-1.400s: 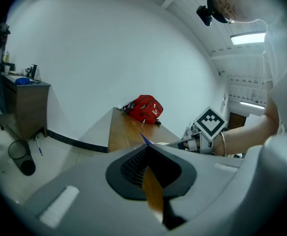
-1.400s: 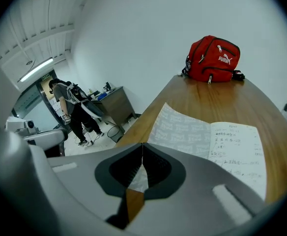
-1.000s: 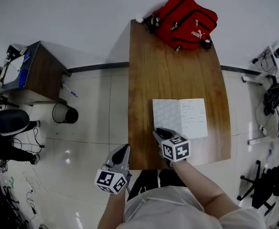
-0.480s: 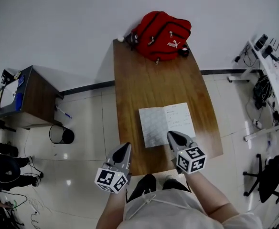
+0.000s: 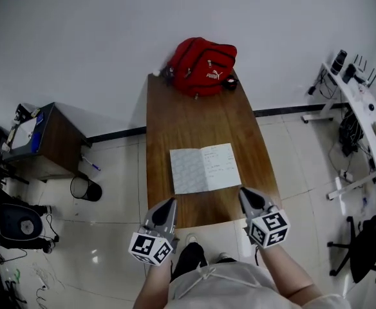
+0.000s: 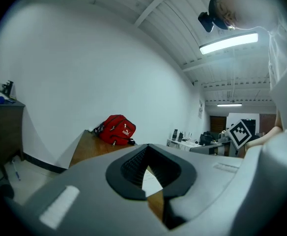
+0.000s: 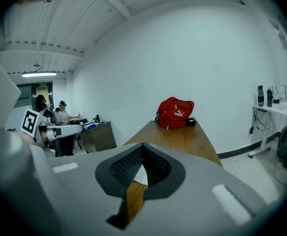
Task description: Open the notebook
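The notebook (image 5: 205, 168) lies open and flat on the near half of the wooden table (image 5: 197, 118), showing two white pages. Both grippers hover off the table's near edge, apart from the notebook. My left gripper (image 5: 167, 203) is at the near left corner, shut and holding nothing. My right gripper (image 5: 247, 193) is at the near right corner, also shut and holding nothing. In the left gripper view, the left gripper (image 6: 147, 149) points along the table and a white page (image 6: 152, 182) shows below its tips. The right gripper view shows the right gripper (image 7: 142, 146) aimed likewise, over a page (image 7: 140, 176).
A red backpack (image 5: 203, 58) sits at the table's far end against the wall. Left of the table stand a wooden cabinet (image 5: 46, 140), a black bin (image 5: 85, 187) and an office chair (image 5: 17, 223). A white desk with cables (image 5: 362, 102) stands at the right.
My right gripper has drawn back off the open notebook toward the person, past the table's near edge. The left gripper has stayed put. The head view now takes in more of the room.
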The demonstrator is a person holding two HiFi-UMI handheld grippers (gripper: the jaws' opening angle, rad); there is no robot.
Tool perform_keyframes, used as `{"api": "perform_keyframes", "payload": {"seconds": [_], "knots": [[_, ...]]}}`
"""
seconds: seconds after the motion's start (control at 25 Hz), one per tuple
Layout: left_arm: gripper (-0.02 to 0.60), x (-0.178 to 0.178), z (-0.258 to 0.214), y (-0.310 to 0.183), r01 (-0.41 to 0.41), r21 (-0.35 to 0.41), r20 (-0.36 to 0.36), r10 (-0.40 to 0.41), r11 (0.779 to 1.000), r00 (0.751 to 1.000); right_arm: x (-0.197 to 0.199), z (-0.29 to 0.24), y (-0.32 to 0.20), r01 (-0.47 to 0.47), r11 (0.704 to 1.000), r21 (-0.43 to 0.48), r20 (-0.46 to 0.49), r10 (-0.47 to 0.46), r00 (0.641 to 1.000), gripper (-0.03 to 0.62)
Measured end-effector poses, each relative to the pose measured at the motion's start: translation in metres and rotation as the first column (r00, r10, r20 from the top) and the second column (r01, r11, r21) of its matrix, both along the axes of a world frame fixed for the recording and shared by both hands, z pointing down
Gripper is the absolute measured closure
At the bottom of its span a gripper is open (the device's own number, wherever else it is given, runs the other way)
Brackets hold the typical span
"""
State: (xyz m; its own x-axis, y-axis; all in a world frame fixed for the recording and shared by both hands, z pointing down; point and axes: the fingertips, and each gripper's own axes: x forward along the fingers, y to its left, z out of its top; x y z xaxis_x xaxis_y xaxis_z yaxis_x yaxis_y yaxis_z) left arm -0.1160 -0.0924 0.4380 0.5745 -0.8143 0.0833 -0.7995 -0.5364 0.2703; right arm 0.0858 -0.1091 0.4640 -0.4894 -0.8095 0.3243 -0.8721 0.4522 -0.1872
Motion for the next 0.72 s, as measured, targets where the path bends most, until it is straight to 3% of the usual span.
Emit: {"api": "perform_keyframes", "payload": {"seconds": [0.36, 0.72], "knots": [[0.575, 0.061, -0.009, 0.104, 0.052, 0.02, -0.002, -0.052, 0.998, 0.999, 0.061, -0.03, 0.086, 0.044, 0.994, 0.098, -0.018, -0.043, 0.999, 0.585], [0.575, 0.058, -0.029, 0.152, 0.053, 0.071, 0.009, -0.053, 0.996, 0.999, 0.053, -0.038, 0.151, 0.072, 0.991, 0.117, -0.023, -0.07, 0.997, 0.585]]}}
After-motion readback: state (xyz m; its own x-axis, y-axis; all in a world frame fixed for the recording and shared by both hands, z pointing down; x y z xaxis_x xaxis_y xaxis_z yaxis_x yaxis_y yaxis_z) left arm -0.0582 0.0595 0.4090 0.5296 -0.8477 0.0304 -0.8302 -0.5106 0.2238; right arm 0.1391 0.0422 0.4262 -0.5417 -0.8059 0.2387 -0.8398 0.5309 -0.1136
